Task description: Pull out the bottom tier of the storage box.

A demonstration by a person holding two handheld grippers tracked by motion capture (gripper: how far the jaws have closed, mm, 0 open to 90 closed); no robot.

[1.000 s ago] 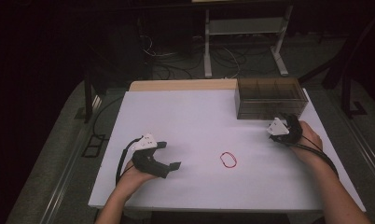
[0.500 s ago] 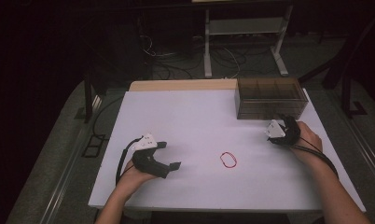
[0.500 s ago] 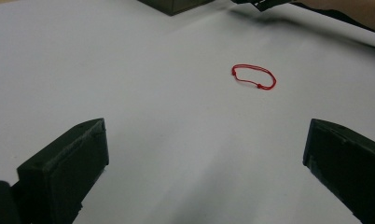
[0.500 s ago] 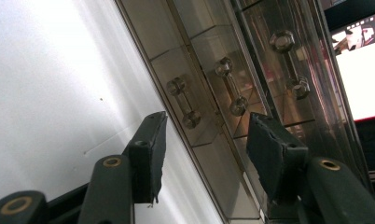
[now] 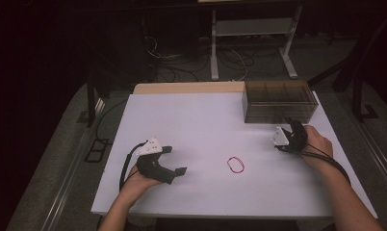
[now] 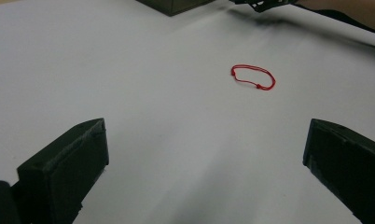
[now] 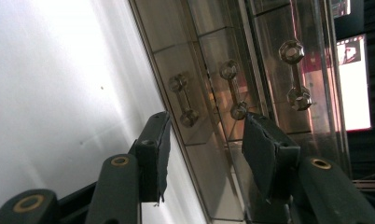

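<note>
High view has both grippers gaping empty, left gripper [image 5: 174, 161] near the red band [image 5: 236, 164], right gripper [image 5: 283, 137] facing the drawer box [image 5: 279, 101]

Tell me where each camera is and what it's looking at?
High view: above the person's side, looking down on the white table; forearms and both tongs, left tongs and right tongs, show.
Left gripper view: rides the left tongs, facing the red loop; its open jaws show.
Right gripper view: rides the right tongs, facing the clear drawer box; its jaws show.
Shared: high and left views both show the loop.
</note>
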